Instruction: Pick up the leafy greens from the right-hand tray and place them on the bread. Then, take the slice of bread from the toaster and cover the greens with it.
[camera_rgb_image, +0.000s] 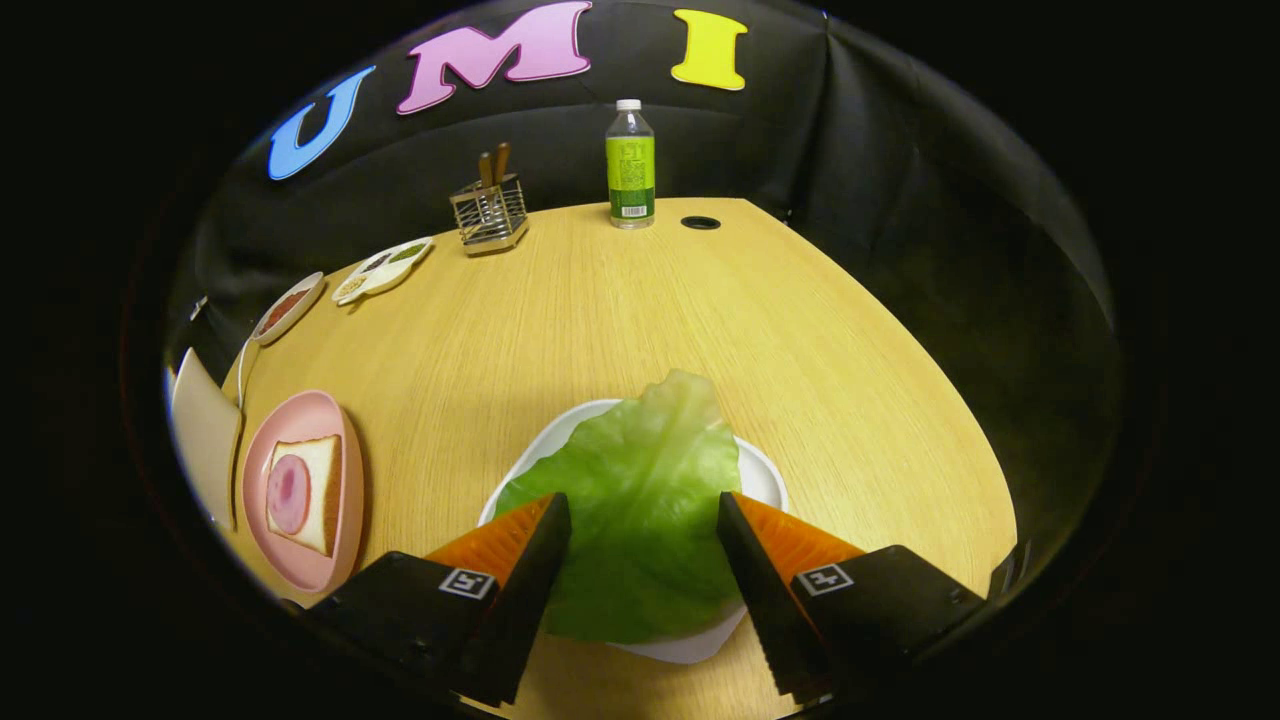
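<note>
Your gripper (643, 520) is spread wide right now, one finger on each side of the leafy greens (640, 510), and as far as I can tell neither finger is pressing on the leaf yet. So nothing's grabbed. The leaf is lying flat on the white tray (765, 480), draped over most of it, with its far tip poking out past the tray's back rim.

Progress-wise you're basically at the start. The greens haven't left their tray, so step one isn't done. The bread (310, 495) sits on the pink plate (345, 440) well off to the left of your fingers, with a round slice of ham (288, 493) on top and no greens on it. That's where the leaf needs to end up.

After that there's the whole second half: the toaster slice still has to go on top.

Further back on the wooden table (600, 320) there's a wire utensil rack (490, 212), a green-labelled bottle (630, 165) and a couple of small dishes (383, 268), none of it in your way.
</note>
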